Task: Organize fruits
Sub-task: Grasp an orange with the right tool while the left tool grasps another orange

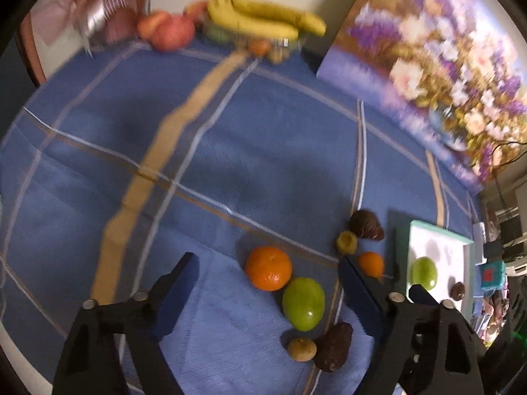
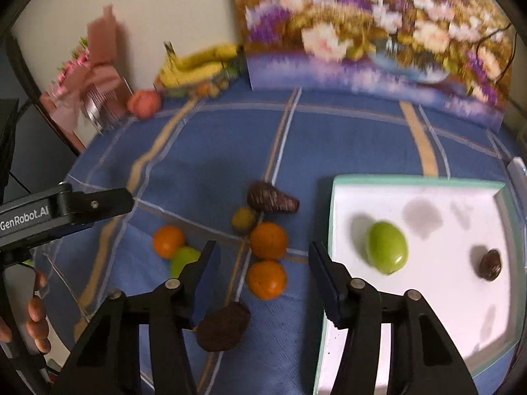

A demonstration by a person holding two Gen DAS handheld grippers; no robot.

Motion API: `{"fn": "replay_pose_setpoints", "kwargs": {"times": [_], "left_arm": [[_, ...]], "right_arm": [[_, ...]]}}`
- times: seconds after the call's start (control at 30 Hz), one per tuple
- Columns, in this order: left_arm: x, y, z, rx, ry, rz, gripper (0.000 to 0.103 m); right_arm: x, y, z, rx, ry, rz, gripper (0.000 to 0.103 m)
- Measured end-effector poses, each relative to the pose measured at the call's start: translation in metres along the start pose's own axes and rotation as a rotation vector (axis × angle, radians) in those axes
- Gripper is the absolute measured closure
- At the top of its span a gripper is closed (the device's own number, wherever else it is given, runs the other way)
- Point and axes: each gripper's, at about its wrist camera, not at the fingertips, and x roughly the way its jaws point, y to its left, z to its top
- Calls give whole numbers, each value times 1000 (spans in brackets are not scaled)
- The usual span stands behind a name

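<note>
The white tray (image 2: 428,299) with a pale green rim fills the lower right of the right wrist view; in it lie a green fruit (image 2: 386,248) left of centre and a small dark brown fruit (image 2: 490,265) near the right wall, well apart. On the blue plaid cloth (image 2: 329,138) left of the tray, two oranges (image 2: 267,260) sit touching, one above the other, with a small yellowish fruit (image 2: 243,219) and a scaly brown fruit (image 2: 270,197) just above them. Another scaly brown fruit (image 2: 223,327) lies at the bottom, partly behind the right gripper's (image 2: 262,283) left finger. That gripper's fingers stand apart over the lower orange, touching nothing. In the left wrist view, the left gripper (image 1: 268,291) is spread wide around an orange (image 1: 268,268) and a green fruit (image 1: 303,303), gripping neither. Bananas (image 1: 263,16) and red apples (image 1: 168,31) lie blurred along the top edge, beside a flower painting (image 1: 434,62).
</note>
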Motion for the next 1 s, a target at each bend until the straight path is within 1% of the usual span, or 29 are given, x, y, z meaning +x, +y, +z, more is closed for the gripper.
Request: {"fn": "replay_pose_setpoints", "kwargs": {"times": [0.07, 0.17, 0.23, 0.33, 0.37, 0.4, 0.43, 0.53, 0.57, 0.6, 0.8, 1.0], "left_arm": [[13, 1, -2, -14, 34, -4, 26], [25, 4, -4, -32, 64, -20, 28], [30, 5, -5, -35, 76, -17, 30], [38, 5, -5, -38, 95, -18, 43], [41, 5, -6, -38, 101, -17, 45], [43, 5, -6, -39, 106, -16, 47], [44, 6, -6, -43, 107, -21, 54], [43, 8, -6, -59, 109, -22, 55], [41, 8, -6, -57, 105, -21, 59], [39, 7, -5, -49, 100, -23, 61], [23, 2, -3, -29, 58, -15, 62], [-5, 0, 4, -19, -17, -17, 62]], "right_arm": [[12, -1, -4, -1, 34, -3, 48], [24, 0, -8, -6, 70, -8, 49], [31, 1, -12, -12, 90, -9, 49], [42, 1, -16, -19, 117, -19, 49], [45, 1, -17, -20, 126, -21, 50], [47, 1, -18, -21, 132, -23, 52], [48, 1, -20, -22, 135, -23, 54], [51, -1, -21, -21, 139, -26, 56], [50, -1, -20, -21, 137, -25, 59], [49, -2, -20, -19, 130, -20, 66], [41, 1, -14, -26, 105, 10, 67], [5, -3, -3, -7, 14, 20, 67]]}}
